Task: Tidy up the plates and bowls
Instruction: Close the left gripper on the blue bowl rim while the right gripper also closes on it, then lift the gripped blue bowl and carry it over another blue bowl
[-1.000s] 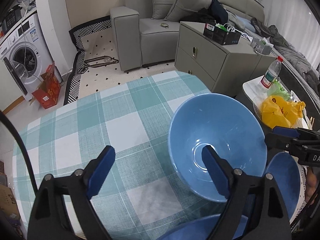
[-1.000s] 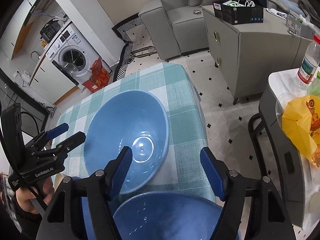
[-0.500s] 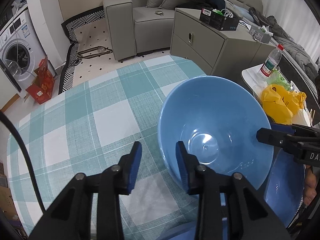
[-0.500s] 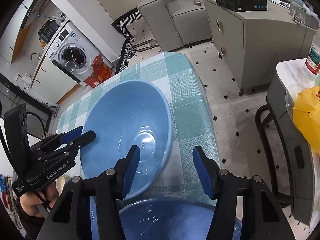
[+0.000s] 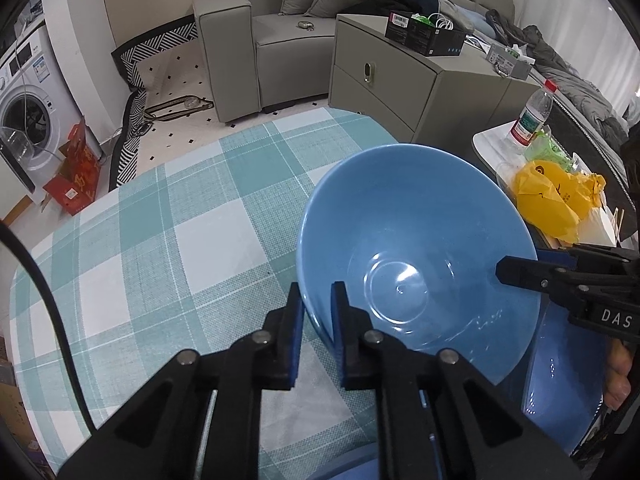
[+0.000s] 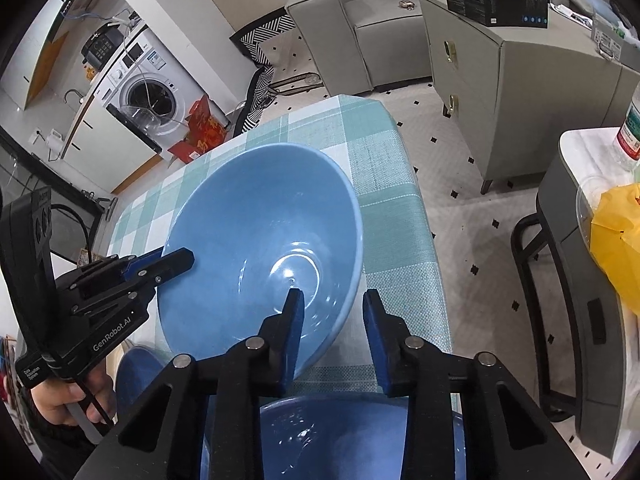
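Note:
A large blue bowl (image 5: pixel 416 256) sits tilted over the checked tablecloth (image 5: pixel 168 248). My left gripper (image 5: pixel 316 308) is shut on its near rim, one finger inside and one outside. In the right wrist view the same bowl (image 6: pixel 256 240) is straddled at its near rim by my right gripper (image 6: pixel 332 312), whose jaws are partly closed with a gap around the rim. The left gripper (image 6: pixel 168 262) shows there on the bowl's left rim. A second blue bowl (image 6: pixel 352 436) lies under the right gripper. Another blue dish (image 5: pixel 560 376) lies at the right.
The table edge (image 6: pixel 424 216) drops to the floor on the right. A side table (image 5: pixel 504 152) holds a water bottle (image 5: pixel 532 112) and a yellow bag (image 5: pixel 556 196). A grey cabinet (image 5: pixel 400 76), sofa (image 5: pixel 280 32) and washing machine (image 5: pixel 24 96) stand beyond.
My left gripper closed from wide open onto the bowl's rim. My right gripper narrowed around the opposite rim. The bowl has tilted and come closer in both views.

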`<state>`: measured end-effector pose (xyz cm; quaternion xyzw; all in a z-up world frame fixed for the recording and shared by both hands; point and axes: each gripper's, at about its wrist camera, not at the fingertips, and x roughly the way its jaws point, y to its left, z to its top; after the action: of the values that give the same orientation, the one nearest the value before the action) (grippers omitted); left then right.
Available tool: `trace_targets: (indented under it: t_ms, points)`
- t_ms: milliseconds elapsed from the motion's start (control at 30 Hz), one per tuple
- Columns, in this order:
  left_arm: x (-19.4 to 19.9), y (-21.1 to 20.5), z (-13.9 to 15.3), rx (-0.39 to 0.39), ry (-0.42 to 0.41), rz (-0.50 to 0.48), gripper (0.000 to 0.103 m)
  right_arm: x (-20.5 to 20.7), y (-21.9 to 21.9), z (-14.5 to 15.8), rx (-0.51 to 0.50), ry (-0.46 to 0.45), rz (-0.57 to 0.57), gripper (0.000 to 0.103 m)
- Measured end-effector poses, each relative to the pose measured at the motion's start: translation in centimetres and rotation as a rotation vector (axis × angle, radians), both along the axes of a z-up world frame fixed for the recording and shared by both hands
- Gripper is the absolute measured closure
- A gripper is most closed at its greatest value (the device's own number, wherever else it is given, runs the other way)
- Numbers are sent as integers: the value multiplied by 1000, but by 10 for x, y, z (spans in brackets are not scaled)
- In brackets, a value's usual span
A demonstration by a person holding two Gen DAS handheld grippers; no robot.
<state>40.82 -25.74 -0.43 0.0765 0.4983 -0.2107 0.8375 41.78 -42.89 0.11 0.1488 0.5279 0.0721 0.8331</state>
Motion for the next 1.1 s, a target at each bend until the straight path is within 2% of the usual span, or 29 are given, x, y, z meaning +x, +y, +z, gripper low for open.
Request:
trace_targets:
  t_ms: [133, 300, 700, 1100]
  points:
    - [-1, 2, 0, -11, 2, 4, 93, 0, 2, 3, -21, -13, -2, 82]
    - [-1, 2, 0, -11, 2, 5, 93, -3, 5, 4, -47, -20, 0, 88]
    - [-3, 3, 4, 9, -16, 5, 93, -4, 10, 6, -78, -34, 19, 88]
    - [-12, 6, 24, -4, -50, 2, 93, -11, 10, 23, -83, -66, 18, 88]
